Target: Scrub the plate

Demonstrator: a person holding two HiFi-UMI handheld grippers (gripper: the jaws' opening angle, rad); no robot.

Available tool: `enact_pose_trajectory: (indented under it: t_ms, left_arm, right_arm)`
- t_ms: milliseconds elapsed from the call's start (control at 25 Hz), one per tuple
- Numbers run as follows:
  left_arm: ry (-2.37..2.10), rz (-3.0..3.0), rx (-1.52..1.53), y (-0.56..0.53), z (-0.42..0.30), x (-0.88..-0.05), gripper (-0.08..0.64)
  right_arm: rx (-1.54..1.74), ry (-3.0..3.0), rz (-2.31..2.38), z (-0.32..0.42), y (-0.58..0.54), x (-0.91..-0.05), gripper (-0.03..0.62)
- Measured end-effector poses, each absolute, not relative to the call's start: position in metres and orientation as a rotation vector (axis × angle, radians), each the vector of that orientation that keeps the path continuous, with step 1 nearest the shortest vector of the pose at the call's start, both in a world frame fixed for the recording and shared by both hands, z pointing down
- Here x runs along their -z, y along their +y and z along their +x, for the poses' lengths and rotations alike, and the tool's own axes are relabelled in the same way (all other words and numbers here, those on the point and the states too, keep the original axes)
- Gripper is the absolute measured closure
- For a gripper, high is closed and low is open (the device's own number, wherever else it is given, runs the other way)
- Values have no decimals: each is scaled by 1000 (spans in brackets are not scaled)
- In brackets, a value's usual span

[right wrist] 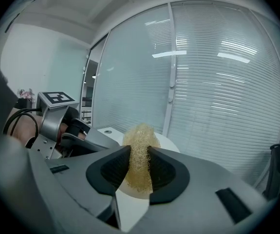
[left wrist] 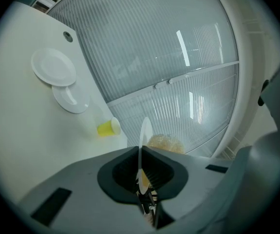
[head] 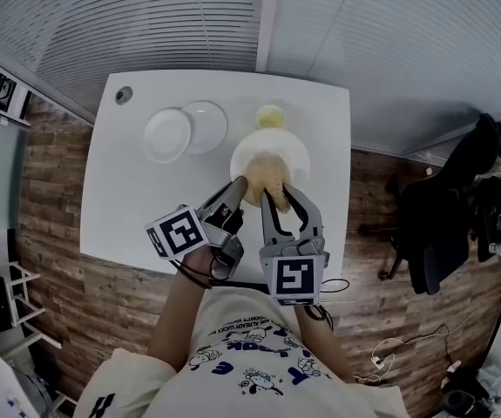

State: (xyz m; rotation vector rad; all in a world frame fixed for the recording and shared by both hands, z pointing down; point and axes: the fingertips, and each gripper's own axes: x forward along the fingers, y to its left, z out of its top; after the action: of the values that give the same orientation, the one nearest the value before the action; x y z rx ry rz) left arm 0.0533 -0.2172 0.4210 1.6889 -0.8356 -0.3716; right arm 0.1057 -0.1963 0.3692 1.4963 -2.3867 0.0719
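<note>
A white plate [head: 292, 153] is held above the white table [head: 128, 198], and my left gripper [head: 237, 188] is shut on its near-left rim. In the left gripper view the plate [left wrist: 145, 130] stands edge-on between the jaws of that gripper [left wrist: 140, 168]. My right gripper [head: 278, 195] is shut on a straw-coloured mesh scrubber [head: 266, 177] that rests against the plate's face. The right gripper view has the scrubber [right wrist: 139, 152] squeezed between the pads of that gripper [right wrist: 139, 168], the plate [right wrist: 166, 141] behind it and the left gripper [right wrist: 64, 130] to the left.
Two more white plates [head: 167, 135] [head: 206, 125] overlap on the table's far left. A yellow cup [head: 270, 116] lies beyond the held plate. A cable port [head: 124, 95] sits in the table's far corner. A black office chair [head: 450, 225] stands to the right on the wooden floor.
</note>
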Motion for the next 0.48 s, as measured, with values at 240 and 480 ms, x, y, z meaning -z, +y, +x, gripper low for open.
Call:
enact_pose_trajectory:
  t_ms: [240,480]
  left_arm:
    - [-837,1688,380,-218,51,-419,528]
    - [-825,1697,377,-217,52,-418,528]
  right_arm:
    - [-77,-2366,1529,114,-197,-368,500]
    - [-82,-2346,1559,122,-199,-370,500]
